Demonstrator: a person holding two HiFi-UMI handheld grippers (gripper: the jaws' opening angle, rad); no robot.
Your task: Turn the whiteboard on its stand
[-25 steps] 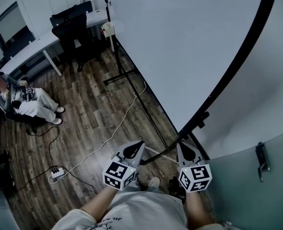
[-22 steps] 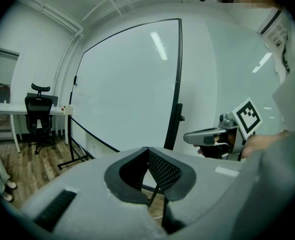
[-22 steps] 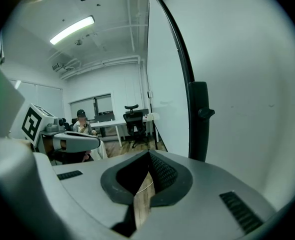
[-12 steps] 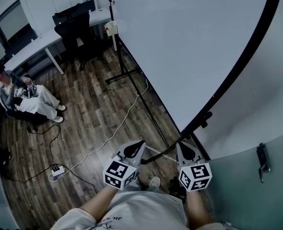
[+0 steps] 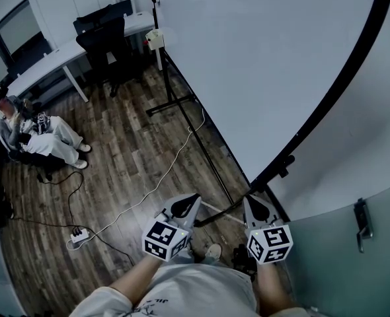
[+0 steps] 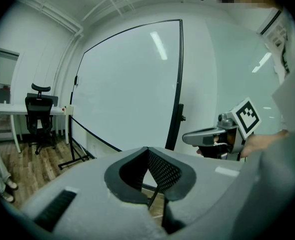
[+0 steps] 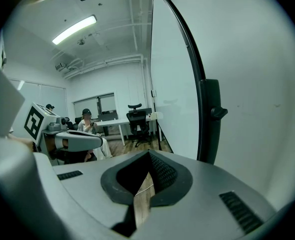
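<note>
Presumably, with left tongs (image 5: 193, 197) and right tongs (image 5: 250, 201) closed, empty, near the large black-framed white whiteboard (image 5: 261, 65), turning it would need steady pressure on its frame (image 7: 209, 124).

The dark wood-plank floor (image 5: 129, 157) carries everything here. The whiteboard stand's black foot bar (image 5: 170, 104) rests on it toward twelve o'clock, and a long black rail (image 5: 210, 167) runs over the boards from there down to five o'clock. A white cable (image 5: 156, 183) trails from beside the rail toward eight o'clock and ends at a white power strip (image 5: 78, 238). A thin black cable (image 5: 68, 197) loops close by. At eleven o'clock a black office chair (image 5: 106, 45) and a white table (image 5: 49, 68) stand on the planks. A seated person (image 5: 39, 140) is at nine.
</note>
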